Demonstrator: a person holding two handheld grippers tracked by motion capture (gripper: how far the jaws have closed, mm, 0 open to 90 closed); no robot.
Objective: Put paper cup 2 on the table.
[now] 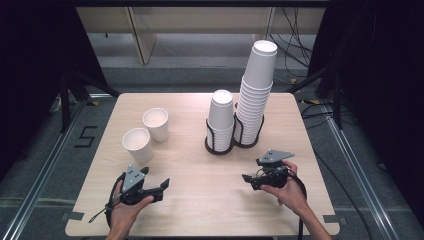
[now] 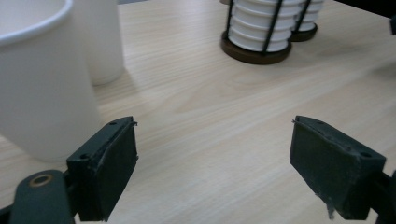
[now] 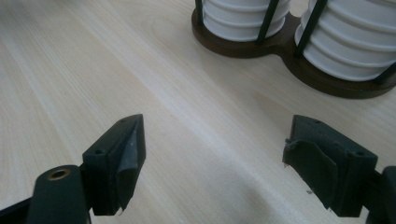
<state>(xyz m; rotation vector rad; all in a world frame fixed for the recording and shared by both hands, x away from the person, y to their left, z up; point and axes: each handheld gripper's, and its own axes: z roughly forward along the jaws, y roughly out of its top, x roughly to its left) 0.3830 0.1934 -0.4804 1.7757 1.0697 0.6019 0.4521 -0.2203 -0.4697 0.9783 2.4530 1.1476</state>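
Bench [image 1: 200, 200]: pale wood, filling the middle of the frame.
Loose cups: near paper cup [image 1: 137, 145] and far paper cup [image 1: 156, 124], upright, just beside each other, left of centre.
Cup holder [image 1: 232, 142]: dark double base, right of centre, carrying a short stack [image 1: 221, 116] and a tall stack [image 1: 255, 90].
Left hand-held gripper [image 1: 162, 186]: lower left, in a hand, jaws spread apart.
Right hand-held gripper [image 1: 248, 180]: lower right, in a hand; jaw gap unclear.
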